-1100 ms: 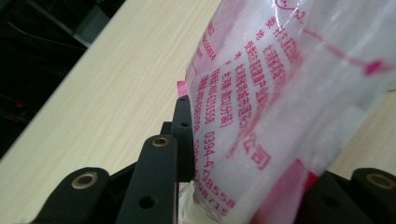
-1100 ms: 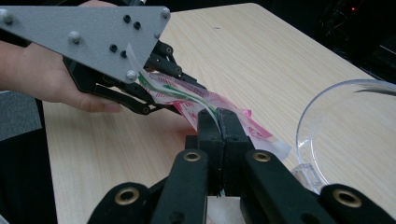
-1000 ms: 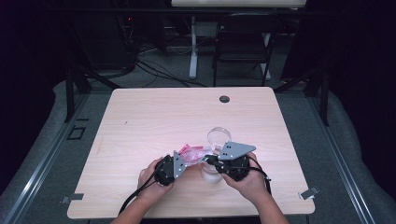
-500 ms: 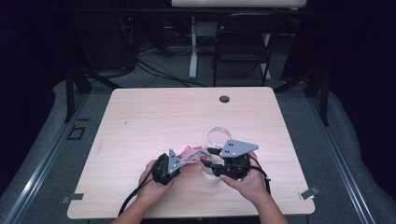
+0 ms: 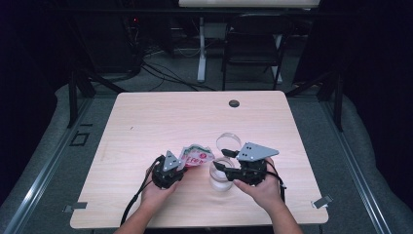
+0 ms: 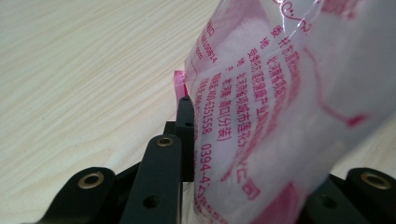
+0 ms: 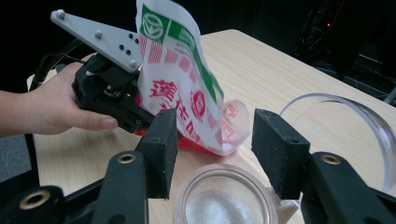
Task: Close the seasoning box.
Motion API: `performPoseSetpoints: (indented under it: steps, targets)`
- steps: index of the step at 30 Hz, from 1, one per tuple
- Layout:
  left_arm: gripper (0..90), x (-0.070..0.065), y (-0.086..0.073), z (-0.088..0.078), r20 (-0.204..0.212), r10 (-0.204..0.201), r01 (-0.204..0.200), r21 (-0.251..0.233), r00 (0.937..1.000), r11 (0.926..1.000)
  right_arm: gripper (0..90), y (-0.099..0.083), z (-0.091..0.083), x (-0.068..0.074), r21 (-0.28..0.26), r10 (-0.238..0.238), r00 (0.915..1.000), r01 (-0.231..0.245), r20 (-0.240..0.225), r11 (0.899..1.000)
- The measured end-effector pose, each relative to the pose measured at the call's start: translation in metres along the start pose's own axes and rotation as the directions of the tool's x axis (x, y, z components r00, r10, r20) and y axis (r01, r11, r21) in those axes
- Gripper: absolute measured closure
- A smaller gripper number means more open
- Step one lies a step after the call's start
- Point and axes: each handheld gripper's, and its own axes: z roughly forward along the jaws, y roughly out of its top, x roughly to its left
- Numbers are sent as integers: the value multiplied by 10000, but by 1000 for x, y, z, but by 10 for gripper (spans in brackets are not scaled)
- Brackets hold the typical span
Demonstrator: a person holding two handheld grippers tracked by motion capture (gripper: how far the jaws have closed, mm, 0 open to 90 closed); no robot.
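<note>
At the near centre of the worktop (image 5: 146,122), the left gripper (image 5: 176,169) is clamped on the lower edge of a pink-and-green printed pouch (image 5: 196,156) of white granules; in the left gripper view the pouch wall (image 6: 280,107) is pinched between the jaws. The pouch's long axis runs up and toward the person's right, its loose top end leaning at a clear jar (image 5: 221,174) with white powder in the bottom. The right gripper (image 5: 221,161) sits at the jar's rim with jaws apart, holding nothing; in its own view the jar mouth (image 7: 219,198) is just below the gap and the pouch tip (image 7: 231,123) just beyond. A clear round lid (image 5: 228,142) lies just behind the jar. The left gripper is nearer the pouch, the right nearer the jar. Judgement: pour needs the pouch mouth over the jar, currently beside it.

Versus a second ago: pouch raised more upright and closer to the jar; right gripper edged nearer the person.
</note>
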Motion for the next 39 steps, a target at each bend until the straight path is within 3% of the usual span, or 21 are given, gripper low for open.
performPoseSetpoints:
  steps: [2,13,16,17,18,22,28,31,35,39]
  targets:
    - [763,6,0,-2,110,-408,409,-128,9991,9991,501,0,-1,-1,-32,45,10000,-45,46,10000]
    - [768,26,-1,-20,-338,-1171,1144,-729,9925,9908,481,-2,-3,-5,-202,230,9996,-226,168,9995]
    - [771,37,-2,-30,-686,-1616,1542,-1023,9845,9827,481,-2,-5,-7,-301,268,9994,-262,213,9992]
    - [771,37,-2,-30,-686,-1616,1542,-1023,9845,9827,481,-2,-5,-7,-301,268,9994,-262,213,9992]
    - [771,42,-2,-36,-920,-1782,1678,-1105,9797,9796,481,-1,-7,-8,-313,274,9993,-266,259,9992]
    - [771,48,2,-47,-1483,-1699,1533,-1173,9742,9812,481,1,-9,-9,-392,376,9989,-365,291,9986]
    - [771,65,-3,-67,-2595,-1701,1551,-773,9506,9849,486,3,-11,-14,-337,594,9979,-586,248,9977]
    - [771,75,-12,-74,-2911,-1937,1786,-776,9369,9808,492,4,-10,-13,-384,534,9983,-525,242,9979]
    - [771,86,-24,-82,-3238,-2352,2134,-1019,9164,9716,492,5,-8,-14,-445,572,9980,-559,282,9974]
    - [770,93,-36,-85,-3228,-2864,2604,-1221,9021,9578,490,4,-5,-14,-400,578,9980,-567,268,9976]
